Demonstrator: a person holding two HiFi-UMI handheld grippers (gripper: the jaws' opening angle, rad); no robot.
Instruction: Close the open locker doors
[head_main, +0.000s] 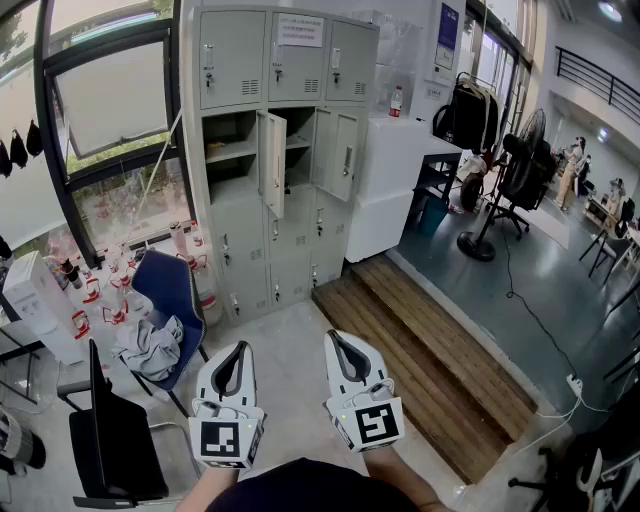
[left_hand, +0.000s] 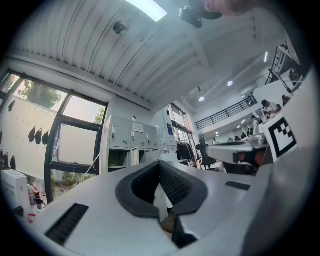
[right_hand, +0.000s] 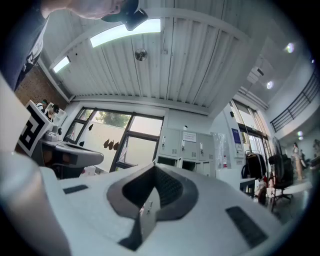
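**Grey metal lockers stood well apart from both grippers, doors not yet closed**

The task had hardly begun. The locker bank (head_main: 250, 230) stood against the far wall beside the window, across the floor from the person, and neither gripper was near it. In its second row from the top, two doors hung plainly open: a pale open door (head_main: 272, 163) swung out between the left and middle compartments, and a second open door (head_main: 346, 155) angled out at the right. A narrow panel just left of that one may have been a third, but it could not be told. Both still needed pushing shut.

Counted, the top row showed three closed doors, and the two lower rows appeared to hold three each, all shut.

There were two grippers. The left gripper (head_main: 236, 352) and the right gripper (head_main: 343, 345) were held low and side by side, each with its jaws pressed together and nothing between them.
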